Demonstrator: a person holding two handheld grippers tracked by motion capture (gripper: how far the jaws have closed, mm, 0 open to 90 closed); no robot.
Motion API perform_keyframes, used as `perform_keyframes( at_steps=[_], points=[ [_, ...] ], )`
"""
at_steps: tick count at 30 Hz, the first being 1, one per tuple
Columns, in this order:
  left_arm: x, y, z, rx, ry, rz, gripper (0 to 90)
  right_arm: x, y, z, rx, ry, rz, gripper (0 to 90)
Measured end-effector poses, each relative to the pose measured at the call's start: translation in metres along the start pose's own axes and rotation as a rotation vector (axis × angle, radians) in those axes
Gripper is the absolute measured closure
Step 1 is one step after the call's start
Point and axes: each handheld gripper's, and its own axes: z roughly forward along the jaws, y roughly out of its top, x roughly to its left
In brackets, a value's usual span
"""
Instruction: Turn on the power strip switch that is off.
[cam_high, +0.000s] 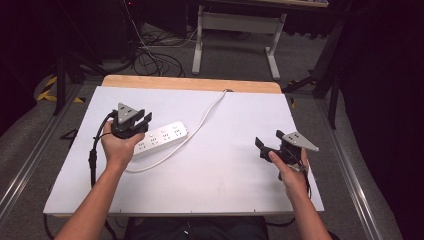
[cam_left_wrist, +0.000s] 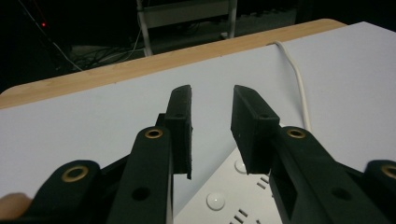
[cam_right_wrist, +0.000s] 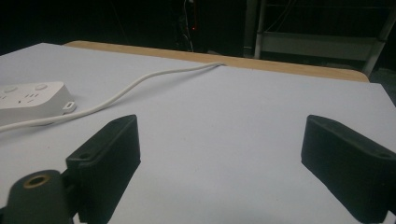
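Overhead, the left gripper (cam_high: 141, 121), slightly open and empty, hovers over the power strip (cam_high: 161, 138) at nine o'clock on the desk (cam_high: 235, 165); lower squarely before closing, while the right gripper (cam_high: 264, 148) waits wide open.

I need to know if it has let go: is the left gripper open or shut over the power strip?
Open. The left gripper fingers stand apart above the power strip, with nothing between them.

- Table (cam_high: 210, 175): white top, with a bare wooden strip along the far edge.
- White power strip (cam_high: 162, 137) lies flat on it (left half).
- Its white cord (cam_high: 207, 112) trails to the far edge.
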Motion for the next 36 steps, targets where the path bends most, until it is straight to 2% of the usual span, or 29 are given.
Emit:
perform_keyframes(
  at_steps=[9,12,17,21,33,36],
  points=[
    [0.008,-0.002,-0.01,-0.014,0.008,-0.029,62.5,0.0,0.0,-0.001,-0.004,0.001,0.003,12.1],
    [0.008,-0.001,-0.011,-0.026,0.032,-0.038,54.6,0.0,0.001,0.0,-0.004,0.0,0.006,12.1],
    [0.008,-0.001,-0.013,-0.034,0.038,-0.031,50.6,0.001,0.001,0.0,-0.004,0.0,0.005,12.1],
    [0.009,-0.001,-0.014,-0.049,0.023,-0.022,34.3,0.0,0.001,0.0,-0.003,0.0,0.005,12.1],
    [0.007,0.0,-0.021,-0.085,0.033,-0.015,32.3,0.0,0.001,0.0,-0.002,0.001,0.003,12.1],
    [0.008,-0.001,-0.025,-0.099,0.042,-0.022,28.3,0.0,0.001,-0.001,-0.002,0.002,0.003,12.1]
  ],
)
